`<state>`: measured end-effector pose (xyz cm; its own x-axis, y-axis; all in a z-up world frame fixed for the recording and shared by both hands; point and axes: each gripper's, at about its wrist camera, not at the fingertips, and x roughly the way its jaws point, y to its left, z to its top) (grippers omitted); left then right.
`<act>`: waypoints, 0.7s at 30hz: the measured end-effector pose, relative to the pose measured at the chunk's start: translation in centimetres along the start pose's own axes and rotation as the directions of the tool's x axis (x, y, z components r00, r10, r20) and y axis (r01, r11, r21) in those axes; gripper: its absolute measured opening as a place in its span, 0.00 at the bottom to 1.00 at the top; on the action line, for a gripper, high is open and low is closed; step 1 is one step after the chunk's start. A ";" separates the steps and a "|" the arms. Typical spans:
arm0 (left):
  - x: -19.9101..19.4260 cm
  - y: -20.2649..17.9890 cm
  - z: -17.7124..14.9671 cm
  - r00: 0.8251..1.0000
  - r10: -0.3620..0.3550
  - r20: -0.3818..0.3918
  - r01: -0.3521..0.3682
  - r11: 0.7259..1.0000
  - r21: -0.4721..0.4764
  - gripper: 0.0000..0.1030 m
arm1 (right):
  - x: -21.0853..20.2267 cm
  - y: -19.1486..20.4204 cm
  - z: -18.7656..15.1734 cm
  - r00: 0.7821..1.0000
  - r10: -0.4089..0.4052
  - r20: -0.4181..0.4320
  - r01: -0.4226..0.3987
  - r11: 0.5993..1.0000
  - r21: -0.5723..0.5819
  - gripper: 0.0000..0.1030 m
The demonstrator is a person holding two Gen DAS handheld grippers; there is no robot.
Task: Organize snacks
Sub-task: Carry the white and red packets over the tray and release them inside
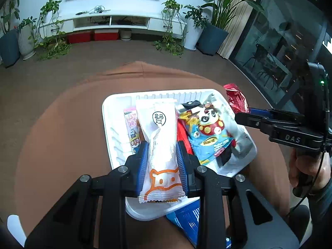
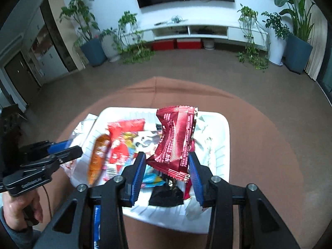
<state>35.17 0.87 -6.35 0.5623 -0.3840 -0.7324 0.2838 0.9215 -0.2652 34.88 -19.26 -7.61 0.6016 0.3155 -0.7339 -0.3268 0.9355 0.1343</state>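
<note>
A white tray on a brown round table holds several snack packets. My left gripper is shut on a white packet with an orange animal outline and holds it over the tray's left part. A panda packet and a pink packet lie in the tray. My right gripper is over the tray with a red foil packet between its blue pads; the packet touches the left pad and a gap shows on the right. The right gripper also shows in the left wrist view.
A blue packet lies on the table at the tray's near edge. The brown table is round with bare cloth left of the tray. An orange carrot-shaped snack lies at the tray's left. Plants and a TV cabinet stand far behind.
</note>
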 end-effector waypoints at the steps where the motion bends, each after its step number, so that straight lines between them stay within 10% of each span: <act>1: 0.6 0.0 0.0 1.000 0.003 -0.005 -0.003 1.000 0.003 0.25 | 0.5 -0.2 -0.1 1.000 -0.001 -0.009 0.001 1.000 0.001 0.43; 21: 5.0 -1.5 -1.0 0.999 0.023 -0.030 -0.022 0.999 0.024 0.29 | 3.7 -1.6 -1.4 0.998 -0.020 -0.059 0.021 1.000 0.018 0.45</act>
<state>36.75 -2.36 -10.22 0.5450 -0.3607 -0.7569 0.2896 0.9282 -0.2338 36.64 -19.80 -11.48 0.5640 0.2869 -0.7743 -0.3013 0.9446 0.1305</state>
